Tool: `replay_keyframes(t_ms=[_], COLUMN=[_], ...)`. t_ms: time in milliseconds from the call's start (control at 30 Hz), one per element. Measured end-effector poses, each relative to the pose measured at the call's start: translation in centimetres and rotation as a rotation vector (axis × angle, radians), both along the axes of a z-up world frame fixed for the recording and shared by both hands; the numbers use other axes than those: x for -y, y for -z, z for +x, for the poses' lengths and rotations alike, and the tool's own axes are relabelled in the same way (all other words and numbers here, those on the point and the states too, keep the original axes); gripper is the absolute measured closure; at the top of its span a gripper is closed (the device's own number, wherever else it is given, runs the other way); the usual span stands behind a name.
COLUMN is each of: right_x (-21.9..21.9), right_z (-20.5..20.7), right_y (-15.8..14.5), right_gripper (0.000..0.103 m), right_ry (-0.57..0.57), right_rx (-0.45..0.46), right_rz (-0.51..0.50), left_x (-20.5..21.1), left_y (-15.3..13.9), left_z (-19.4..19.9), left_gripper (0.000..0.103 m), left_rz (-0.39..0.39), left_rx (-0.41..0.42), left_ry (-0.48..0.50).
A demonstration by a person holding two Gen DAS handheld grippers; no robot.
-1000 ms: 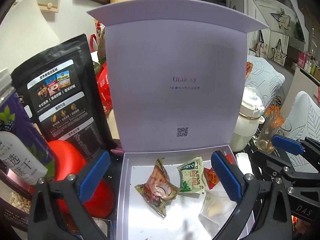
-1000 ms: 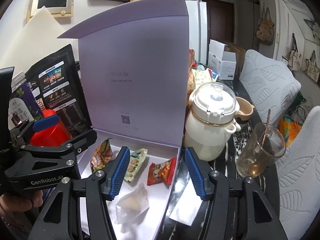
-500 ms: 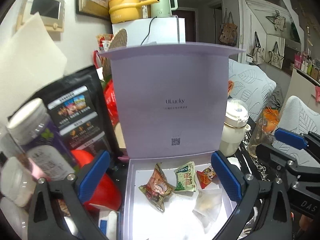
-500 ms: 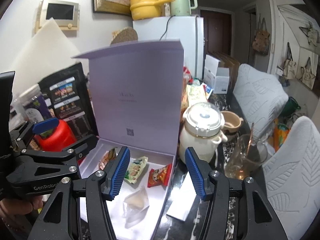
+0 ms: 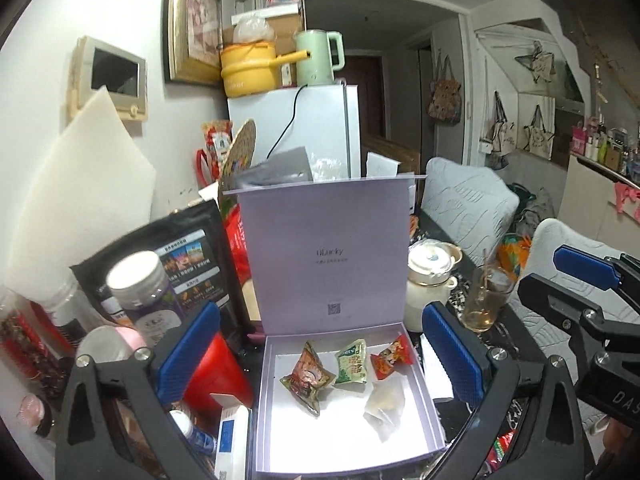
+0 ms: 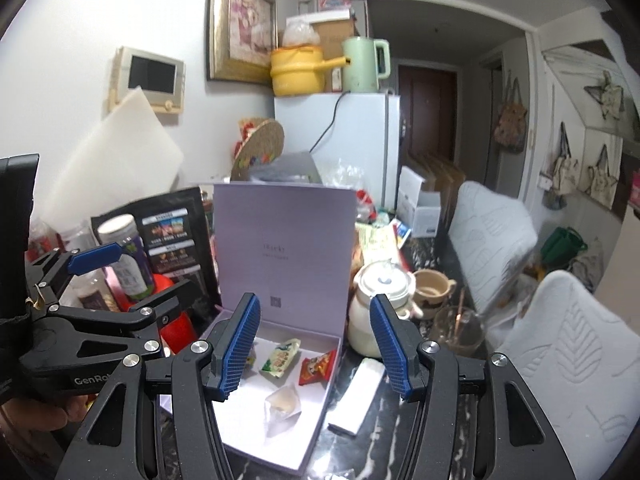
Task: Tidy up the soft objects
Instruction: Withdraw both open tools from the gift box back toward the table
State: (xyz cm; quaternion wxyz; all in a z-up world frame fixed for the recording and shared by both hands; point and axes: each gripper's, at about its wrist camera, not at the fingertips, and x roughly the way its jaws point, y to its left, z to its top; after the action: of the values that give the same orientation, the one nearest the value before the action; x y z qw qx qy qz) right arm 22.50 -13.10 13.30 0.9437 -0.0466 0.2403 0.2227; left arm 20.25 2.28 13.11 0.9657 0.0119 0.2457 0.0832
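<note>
Snack packets sit loose on the white floor of an open lavender box [image 5: 264, 400] on a crowded dark counter [image 6: 384, 432], its lid [image 5: 324, 256] standing upright behind them. 4 soft items lie inside: a brown-and-red packet [image 5: 307, 376] at the left, a green packet [image 5: 352, 364] just beside it, a red packet [image 5: 390, 358] toward the right wall, and a clear pouch [image 5: 384, 406] nearer the camera, apart from the other 3.

Both sets of tongs hover over the near end of the box, touching nothing. The left tongs [image 5: 320, 356] are spread wide, blue pads flanking the box from outside its walls. The right tongs [image 6: 316, 346] are also open, with a narrower gap; their left pad hides part of the brown-and-red packet in the right wrist view (only a sliver of it shows).

A red container [image 5: 216, 372] stands just left of the box, with a white-capped jar [image 5: 140, 284] and a black foil pouch [image 5: 188, 252] behind it. To the right stand a cream lidded pot [image 6: 380, 312] and a glass cup [image 6: 456, 332] with a stick in it. A white flat packet [image 6: 356, 396] lies on the counter just beside the box's right wall. A white fridge [image 6: 360, 140] carries a yellow pot [image 6: 298, 70] and a green kettle [image 6: 362, 64] in the background.
</note>
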Motion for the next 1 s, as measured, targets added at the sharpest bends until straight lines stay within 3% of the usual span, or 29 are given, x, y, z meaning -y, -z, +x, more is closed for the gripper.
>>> replay_keyframes(t_ms=[133, 400, 1000], right_x=[1.0, 2.2, 3.5], right_z=[-2.5, -7.8, -14.8], right_y=[-1.1, -1.2, 3.5], right_gripper=[0.043, 0.028, 0.025], right_ry=[0.016, 0.046, 0.085], right_rx=[0.031, 0.075, 0.013], right_rz=[0.005, 0.004, 0.034], left_x=[0.6, 1.4, 2.2], left_y=[-1.0, -0.7, 4.7], left_z=[-2.5, -6.3, -11.5], left_gripper=[0.0, 0.0, 0.0], left_rz=[-0.002, -0.013, -0.017], left_rx=[0.031, 0.021, -0.073], left_ry=[0.035, 0.094, 0.151])
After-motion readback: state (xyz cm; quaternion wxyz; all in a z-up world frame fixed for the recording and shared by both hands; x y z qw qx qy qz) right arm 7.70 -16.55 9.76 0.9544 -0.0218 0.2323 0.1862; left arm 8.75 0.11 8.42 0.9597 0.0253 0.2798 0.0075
